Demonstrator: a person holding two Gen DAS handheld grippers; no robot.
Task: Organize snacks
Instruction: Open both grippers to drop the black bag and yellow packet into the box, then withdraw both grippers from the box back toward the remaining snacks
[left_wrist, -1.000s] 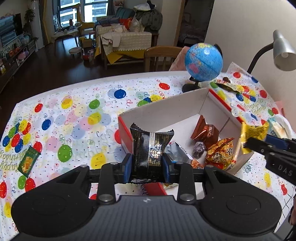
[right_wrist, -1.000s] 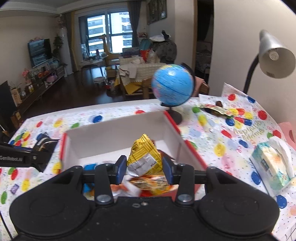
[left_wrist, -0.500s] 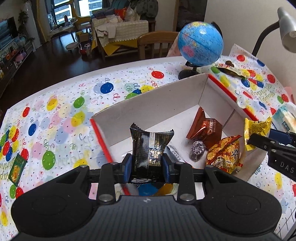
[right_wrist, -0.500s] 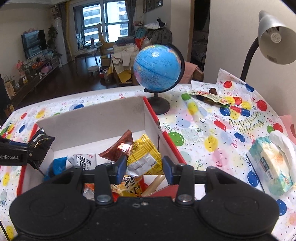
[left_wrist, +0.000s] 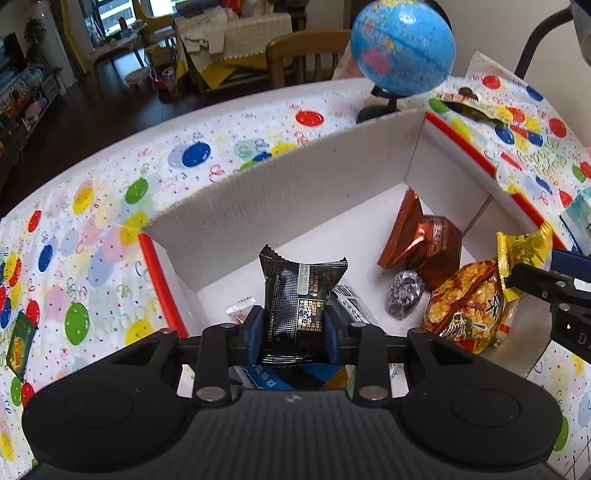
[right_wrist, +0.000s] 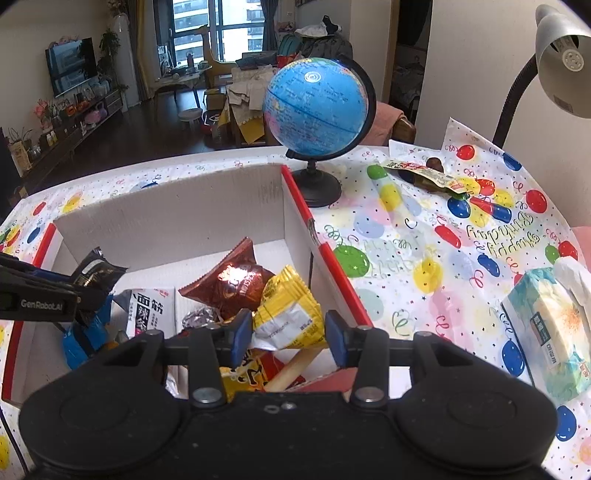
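My left gripper is shut on a black snack packet and holds it over the near left part of the white cardboard box. My right gripper has opened a little around a yellow snack packet, which still sits between the pads over the box's right side. Inside the box lie a brown foil packet, a silver candy, an orange noodle bag and a white packet. Each gripper shows in the other's view, the right and the left.
A blue globe stands just behind the box. A tissue box lies at the right, a loose snack wrapper at the back right, a green packet at the far left. A desk lamp hangs over the right edge.
Both grippers have moved forward and lower over the box with their packets. The right gripper's fingers have spread apart from the yellow packet.
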